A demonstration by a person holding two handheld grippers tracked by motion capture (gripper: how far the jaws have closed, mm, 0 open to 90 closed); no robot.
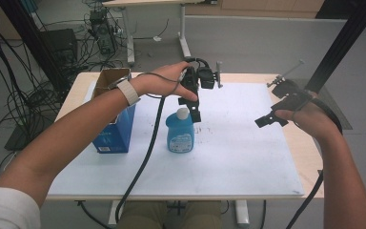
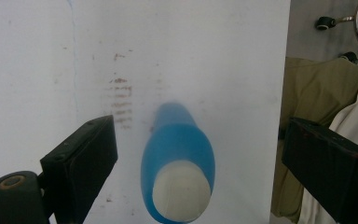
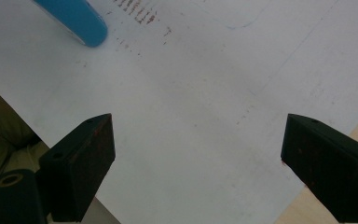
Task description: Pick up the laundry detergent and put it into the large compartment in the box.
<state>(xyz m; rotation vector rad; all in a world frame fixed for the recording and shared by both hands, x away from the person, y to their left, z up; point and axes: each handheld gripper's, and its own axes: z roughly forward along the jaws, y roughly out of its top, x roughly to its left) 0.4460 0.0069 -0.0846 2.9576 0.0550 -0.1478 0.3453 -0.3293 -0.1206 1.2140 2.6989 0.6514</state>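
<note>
A blue bottle with a white cap stands upright on the white sheet near the table's middle. My left gripper hangs just above and behind the cap, pointing down. In the left gripper view its jaws are spread wide with the bottle below, between them and untouched. My right gripper hovers open over the right part of the sheet, well clear of the bottle. In the right gripper view the bottle's base shows at the top left, and nothing lies between the jaws.
An open blue-and-brown cardboard box stands on the left of the sheet. The bare wooden table edge runs along the right. Cables trail from both grippers; the left one crosses the sheet to the front edge.
</note>
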